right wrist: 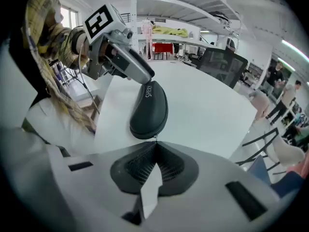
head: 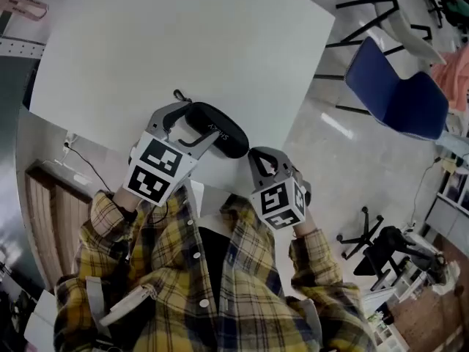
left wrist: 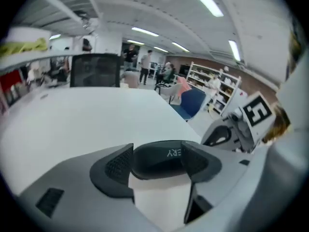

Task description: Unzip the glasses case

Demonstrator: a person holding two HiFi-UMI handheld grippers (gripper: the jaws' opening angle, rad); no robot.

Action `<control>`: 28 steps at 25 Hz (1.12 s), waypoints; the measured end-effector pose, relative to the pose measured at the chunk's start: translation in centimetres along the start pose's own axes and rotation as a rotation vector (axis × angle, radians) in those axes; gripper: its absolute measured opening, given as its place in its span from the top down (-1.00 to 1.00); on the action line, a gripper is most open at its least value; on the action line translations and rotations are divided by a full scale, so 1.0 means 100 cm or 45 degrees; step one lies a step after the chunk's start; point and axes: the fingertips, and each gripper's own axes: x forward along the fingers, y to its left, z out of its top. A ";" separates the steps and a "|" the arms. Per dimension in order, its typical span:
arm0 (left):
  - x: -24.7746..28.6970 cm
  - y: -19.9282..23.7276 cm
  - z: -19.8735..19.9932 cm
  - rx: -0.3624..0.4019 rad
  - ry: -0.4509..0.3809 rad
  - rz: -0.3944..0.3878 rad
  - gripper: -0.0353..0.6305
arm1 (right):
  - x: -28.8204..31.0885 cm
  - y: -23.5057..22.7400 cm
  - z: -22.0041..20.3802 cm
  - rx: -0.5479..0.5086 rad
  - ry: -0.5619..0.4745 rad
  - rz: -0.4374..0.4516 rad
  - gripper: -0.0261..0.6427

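There is one glasses case (right wrist: 148,111), black and oval, lying on one white surface (head: 183,42). Two grippers work on it, each with its own marker cube. One blue chair (head: 396,94) stands well beyond the right gripper's jaws, off the surface's edge.

The left gripper (head: 194,125) has its jaws spread to the width of the case, with the case's end sitting between them. In the left gripper view both dark ribbed pads (left wrist: 113,166) lie against the case's sides, one on each side, so the jaws are clamped on it. The case's domed top rises just past the jaw tips, its printed letters showing upside down beside the right-hand pad.

The right gripper (right wrist: 155,144) has its jaws pressed fully together, with no gap between the pads. Right at their tips a small metal zipper pull (right wrist: 155,137) sticks out from the near end of the case, pinched between the jaw tips. The case stretches straight away from these jaws, and the left gripper grips its far end.

In the head view the right gripper's jaws meet the case at the end farthest from the left gripper's jaws. The case's seam looks closed where it can be seen.
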 end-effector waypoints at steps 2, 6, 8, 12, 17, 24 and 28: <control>-0.008 0.002 -0.010 -0.291 -0.010 -0.047 -0.05 | 0.001 0.018 0.003 0.051 -0.015 0.030 0.93; -0.016 0.011 -0.024 -0.522 -0.037 -0.024 -0.06 | 0.010 0.045 0.013 0.098 -0.038 0.096 0.93; -0.019 0.019 -0.025 -0.525 -0.037 0.030 -0.09 | 0.016 0.053 0.021 0.101 -0.047 0.117 0.93; -0.024 0.029 -0.023 -0.540 -0.073 0.114 -0.12 | 0.028 0.065 0.035 0.086 -0.053 0.142 0.93; -0.014 0.026 -0.038 -0.490 -0.018 0.168 -0.12 | 0.033 0.084 0.042 0.096 -0.072 0.184 0.93; -0.009 0.023 -0.047 -0.369 0.008 0.220 -0.12 | 0.040 0.094 0.038 0.061 -0.046 0.190 0.93; -0.006 0.024 -0.042 -0.402 -0.012 0.193 -0.12 | 0.040 0.081 0.038 -0.007 -0.042 0.167 0.93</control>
